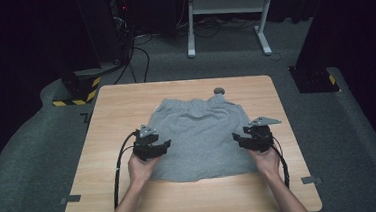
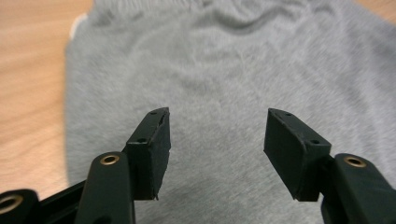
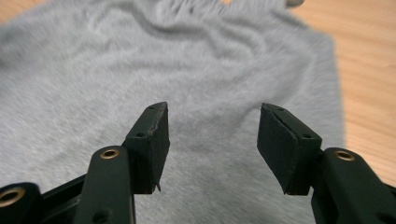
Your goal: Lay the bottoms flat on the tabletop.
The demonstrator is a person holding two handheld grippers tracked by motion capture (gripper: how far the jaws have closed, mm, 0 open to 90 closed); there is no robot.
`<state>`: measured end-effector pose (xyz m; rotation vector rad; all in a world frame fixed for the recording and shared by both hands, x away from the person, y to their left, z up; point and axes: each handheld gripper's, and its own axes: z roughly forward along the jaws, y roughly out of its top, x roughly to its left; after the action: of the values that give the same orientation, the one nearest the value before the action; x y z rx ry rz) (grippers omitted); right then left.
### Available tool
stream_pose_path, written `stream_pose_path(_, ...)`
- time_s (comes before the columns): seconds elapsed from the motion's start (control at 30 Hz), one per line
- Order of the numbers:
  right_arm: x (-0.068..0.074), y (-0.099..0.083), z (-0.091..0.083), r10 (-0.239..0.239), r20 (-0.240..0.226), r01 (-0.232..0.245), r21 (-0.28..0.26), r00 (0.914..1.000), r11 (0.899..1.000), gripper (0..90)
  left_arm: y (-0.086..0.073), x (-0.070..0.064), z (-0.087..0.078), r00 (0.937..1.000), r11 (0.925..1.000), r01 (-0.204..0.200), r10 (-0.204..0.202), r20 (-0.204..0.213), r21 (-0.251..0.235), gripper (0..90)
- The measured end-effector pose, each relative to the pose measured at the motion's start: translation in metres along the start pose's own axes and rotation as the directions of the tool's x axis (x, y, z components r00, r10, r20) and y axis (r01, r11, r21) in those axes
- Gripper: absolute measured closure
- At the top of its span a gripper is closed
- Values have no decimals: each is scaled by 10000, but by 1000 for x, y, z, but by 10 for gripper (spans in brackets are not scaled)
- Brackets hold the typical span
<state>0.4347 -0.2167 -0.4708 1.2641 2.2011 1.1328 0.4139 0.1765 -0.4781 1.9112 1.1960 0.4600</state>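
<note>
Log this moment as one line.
grey fleece shorts flat on wooden table | left gripper open above | right gripper open above

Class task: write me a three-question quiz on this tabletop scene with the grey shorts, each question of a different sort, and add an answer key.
1. True or false: the left gripper is shut on the grey shorts.
2. Multiple choice: where do the shorts lie? A) hanging off the front edge of the table B) spread flat on the wooden table C) folded in a neat stack
3. Fill in: the right gripper has its jaws ____.

Key
1. False: in the left gripper view both jaws stand wide apart above the cloth, with nothing between them.
2. B
3. open, as the right gripper view shows.
</note>
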Motion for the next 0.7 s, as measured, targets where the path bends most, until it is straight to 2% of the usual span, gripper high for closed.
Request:
stream_pose_path(0.13, -5, -1, -18, 140, 93, -136, -439, 9999, 9989, 434, 1, 4, -15, 9999, 9993, 136, -134, 58, -359, 399)
stream_pose_path(0.33, -15, -12, -34, 332, 260, -311, -775, 9991, 9965, 433, -4, 13, -33, 9998, 9984, 171, -173, -31, -541, 366)
stream_pose_path(0.5, -24, -24, -45, 656, 404, -611, -1049, 9970, 9926, 433, -15, 21, -46, 9991, 9974, 318, -335, -256, -645, 357)
stream_pose_path(0.6, -28, -32, -51, 802, 573, -730, -1187, 9951, 9903, 433, -24, 25, -50, 9980, 9977, 331, -362, -528, -585, 356)
stream_pose_path(0.7, -32, -40, -56, 956, 728, -862, -1234, 9927, 9886, 433, -35, 30, -53, 9959, 9969, 555, -593, -690, -556, 357)
